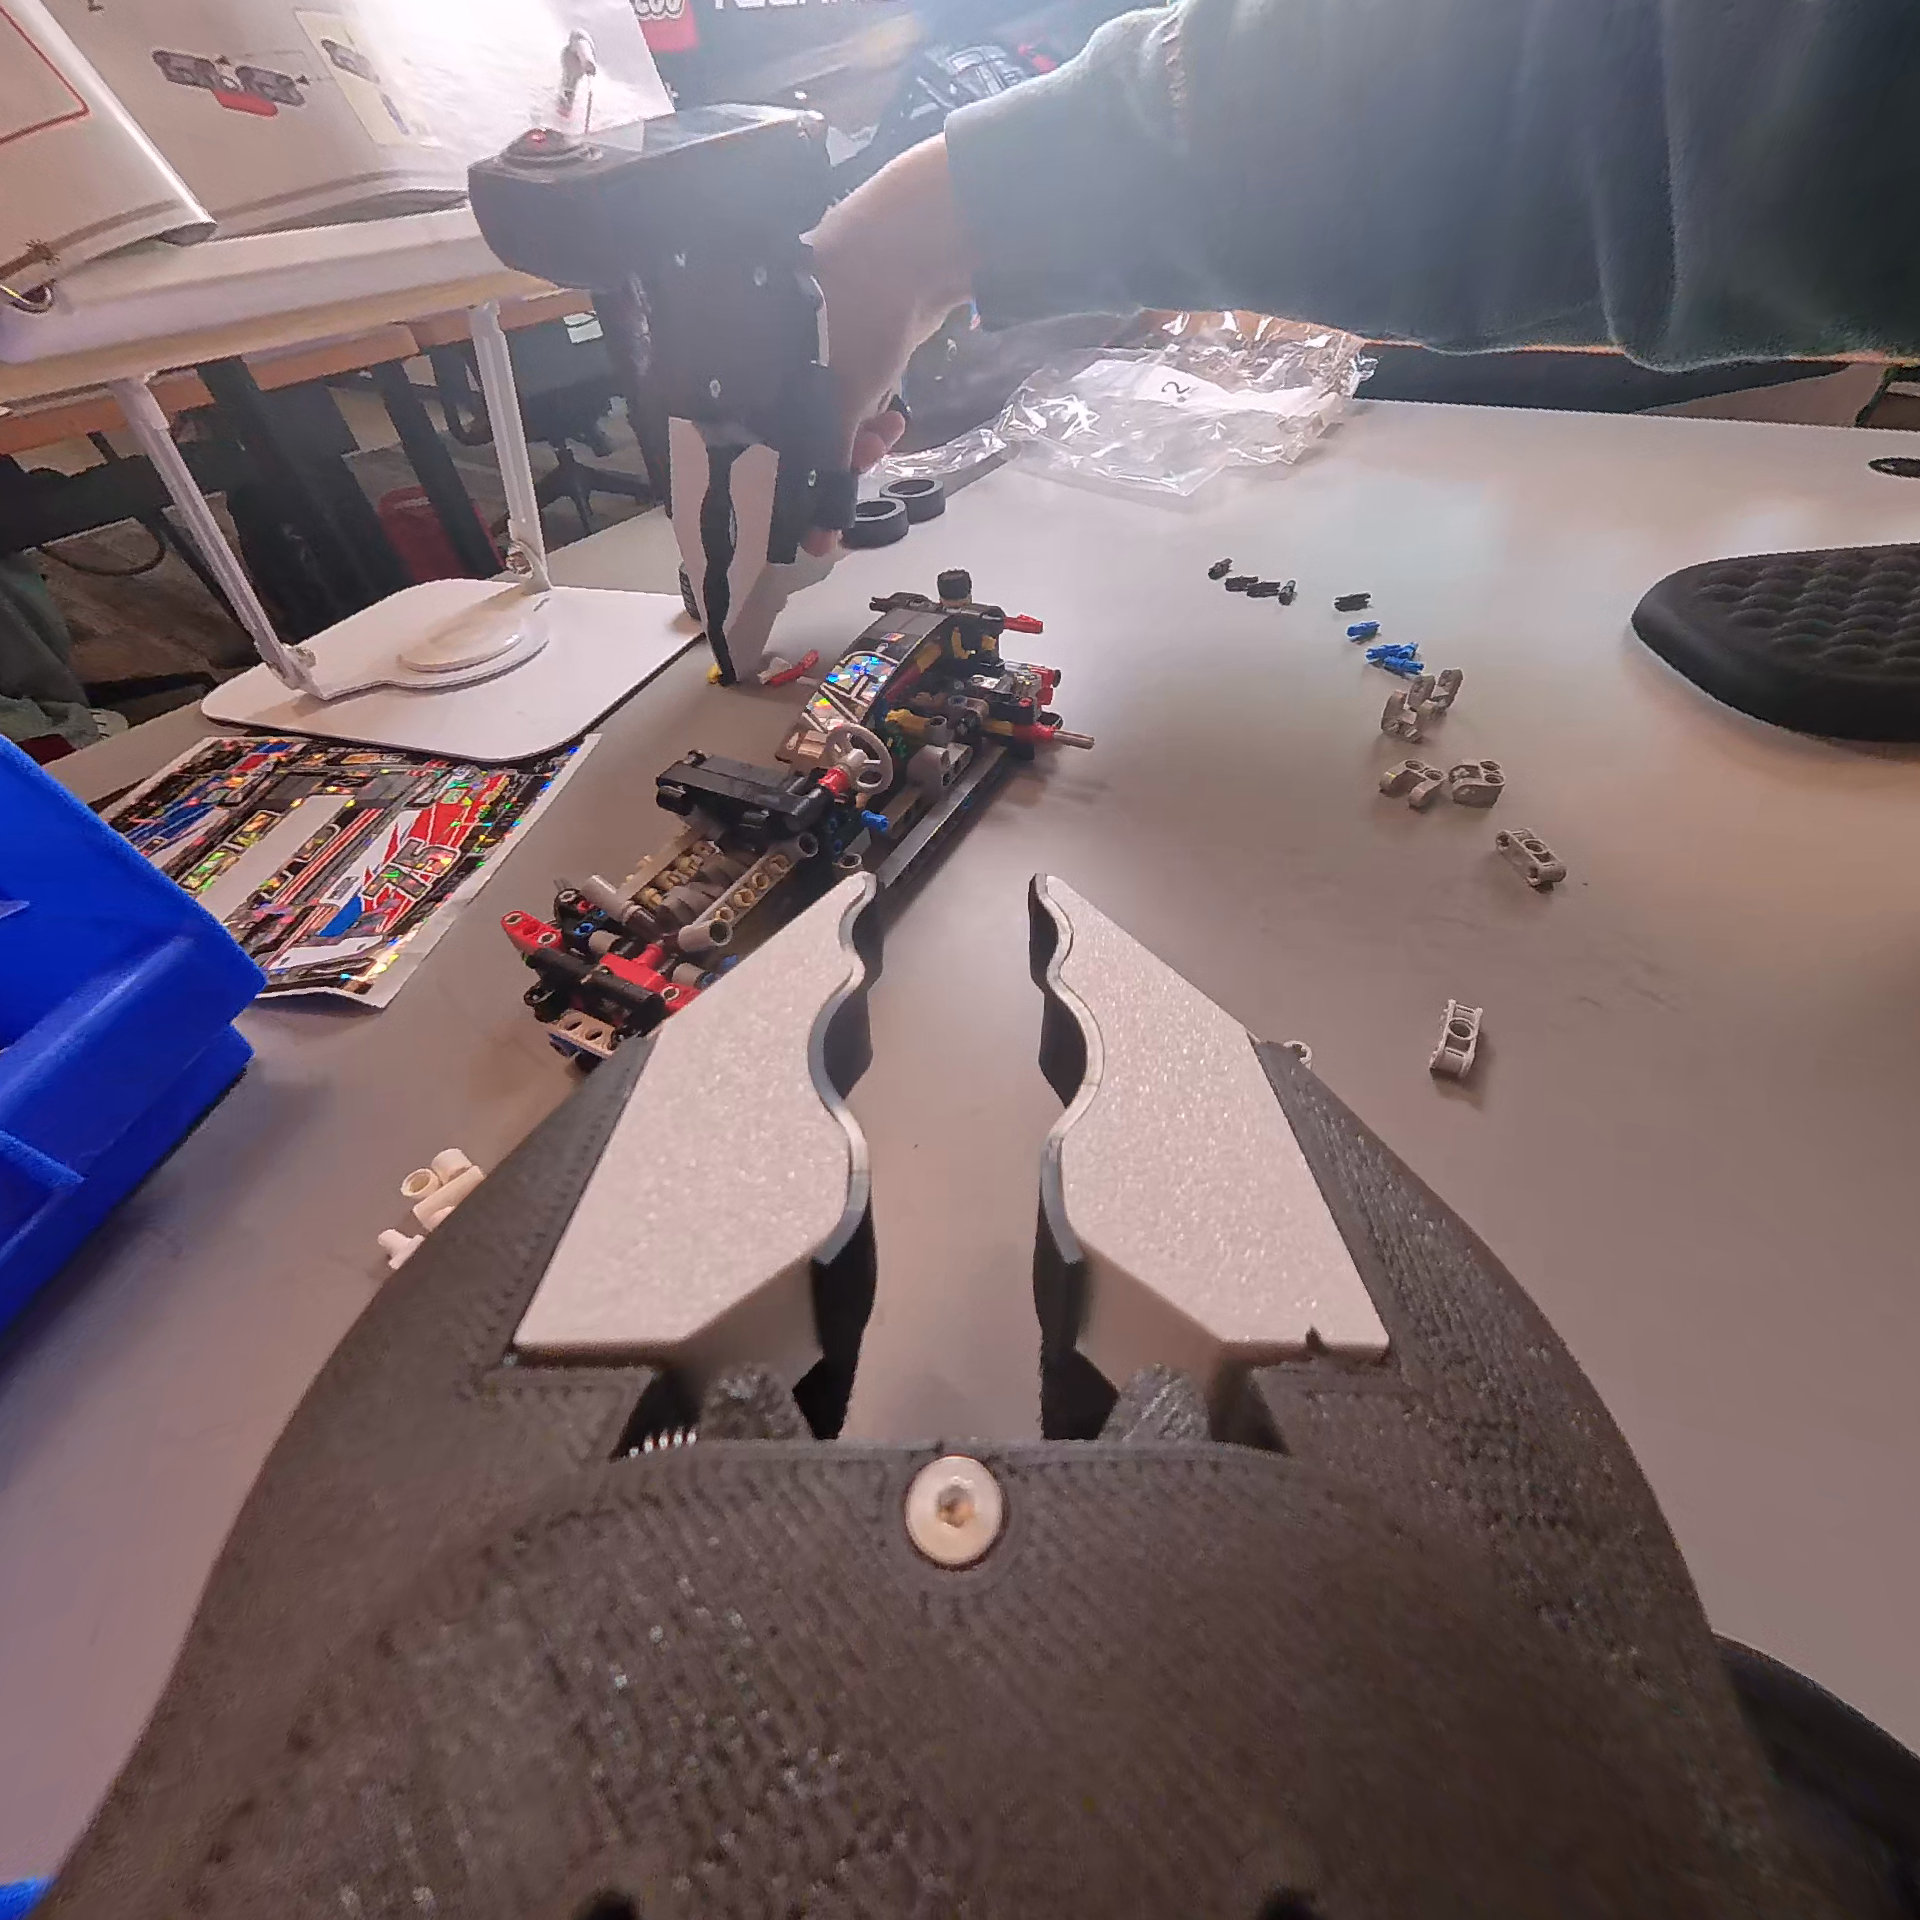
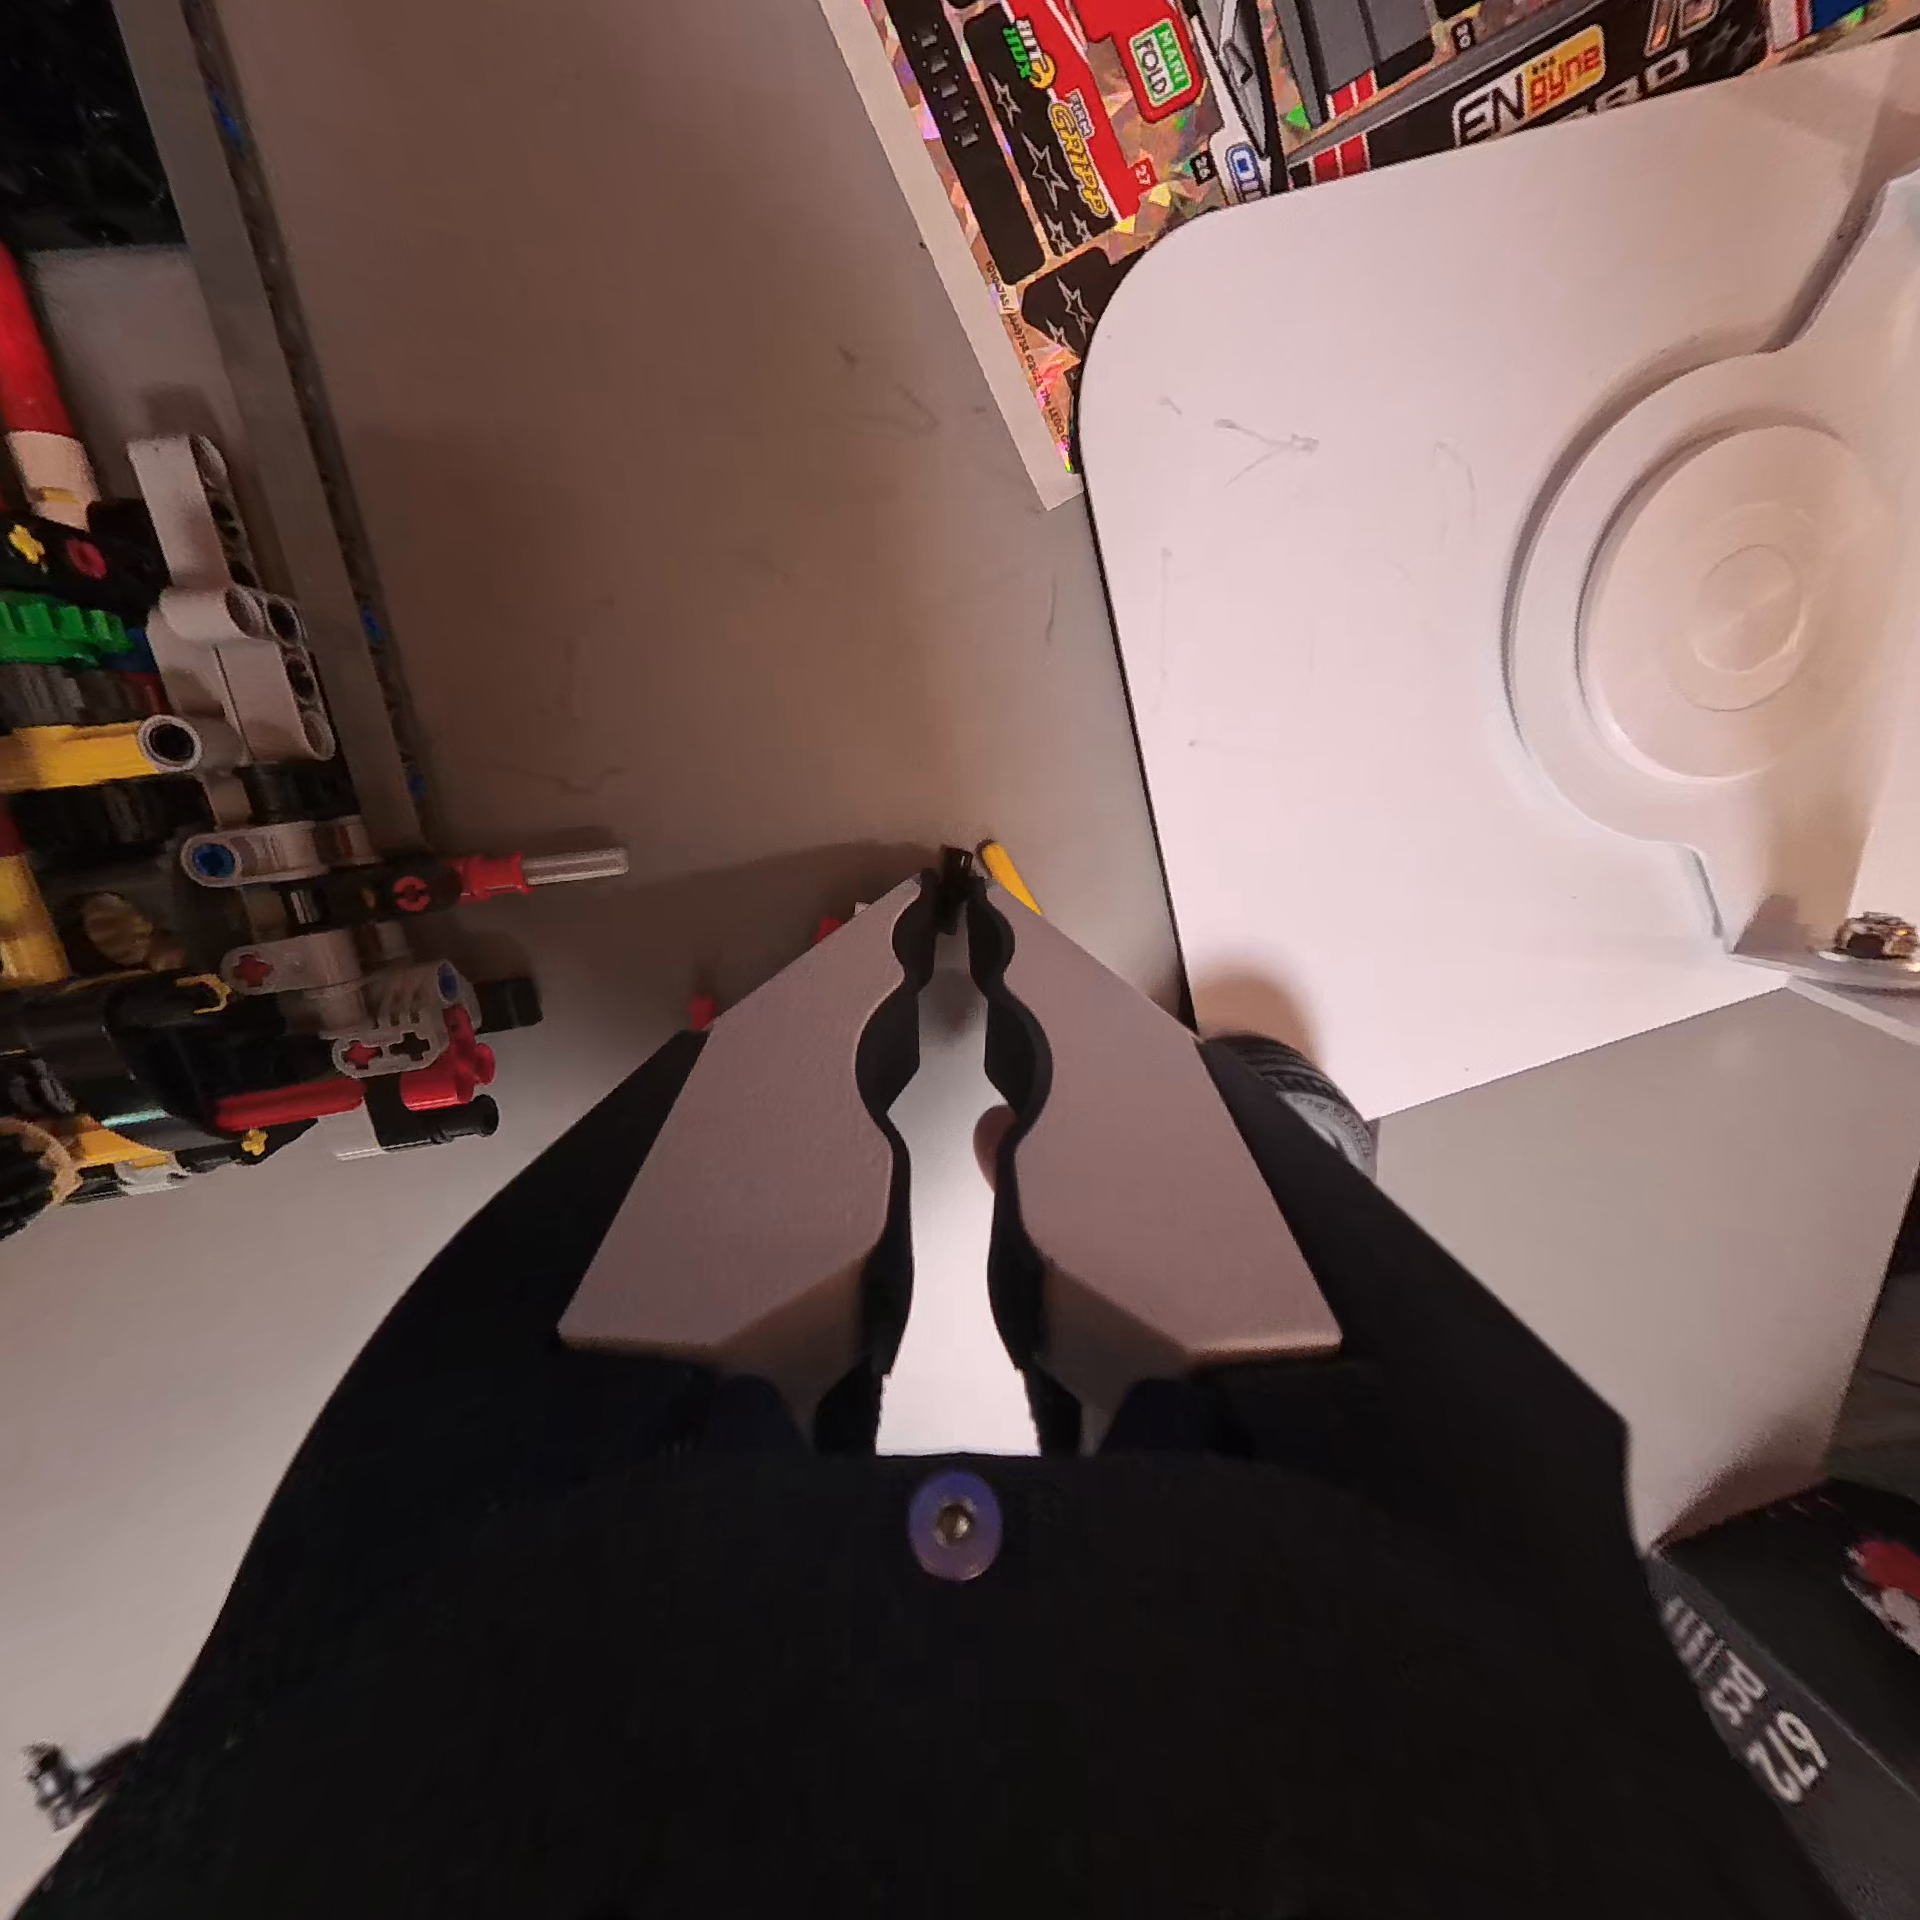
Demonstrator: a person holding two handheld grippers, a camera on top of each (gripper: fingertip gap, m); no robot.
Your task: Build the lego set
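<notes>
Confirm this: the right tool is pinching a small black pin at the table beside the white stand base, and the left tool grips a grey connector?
Not quite. The left wrist view shows the left tool open and empty above the table; the rest holds.

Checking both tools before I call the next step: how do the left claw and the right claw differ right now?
The left claw is open and empty; the right claw is nearly shut, pinching a small black pin at its tips. The left claw hovers beside the near end of the car chassis; the right claw points down at the table next to the white stand base. Both share grey wavy-edged fingers on black bodies.
</notes>
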